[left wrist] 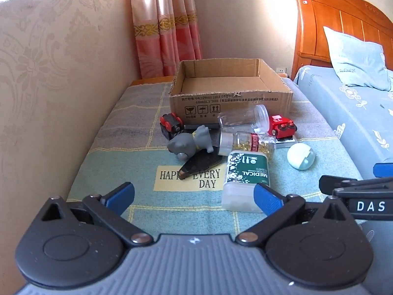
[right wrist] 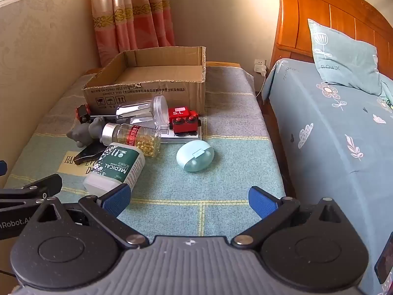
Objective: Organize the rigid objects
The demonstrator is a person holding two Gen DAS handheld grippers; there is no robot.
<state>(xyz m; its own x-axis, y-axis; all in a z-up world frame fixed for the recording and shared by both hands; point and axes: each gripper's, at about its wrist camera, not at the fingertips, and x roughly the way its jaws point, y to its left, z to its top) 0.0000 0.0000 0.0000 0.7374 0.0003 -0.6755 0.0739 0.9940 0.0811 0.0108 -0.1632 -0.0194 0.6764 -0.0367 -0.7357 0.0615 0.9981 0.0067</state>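
An open cardboard box (left wrist: 231, 99) (right wrist: 147, 93) stands at the far end of a cloth-covered table. In front of it lies a heap: a grey toy dog (left wrist: 190, 142) (right wrist: 84, 131), a capsule bottle (left wrist: 248, 143) (right wrist: 133, 139), a green cotton-swab tub (left wrist: 243, 177) (right wrist: 116, 169), a clear glass (left wrist: 242, 119) (right wrist: 140, 111), a red toy train car (left wrist: 281, 125) (right wrist: 184, 120) and a pale blue round case (left wrist: 301, 157) (right wrist: 195, 154). My left gripper (left wrist: 194, 198) is open, short of the heap. My right gripper (right wrist: 190, 200) is open over bare cloth, its left pad beside the tub.
A second red wheeled toy (left wrist: 170, 125) (right wrist: 82, 113) and a black flat piece (left wrist: 201, 163) (right wrist: 88, 153) lie in the heap. A wall runs along the left. A bed (right wrist: 331, 132) with a pillow (right wrist: 343, 59) borders the table on the right.
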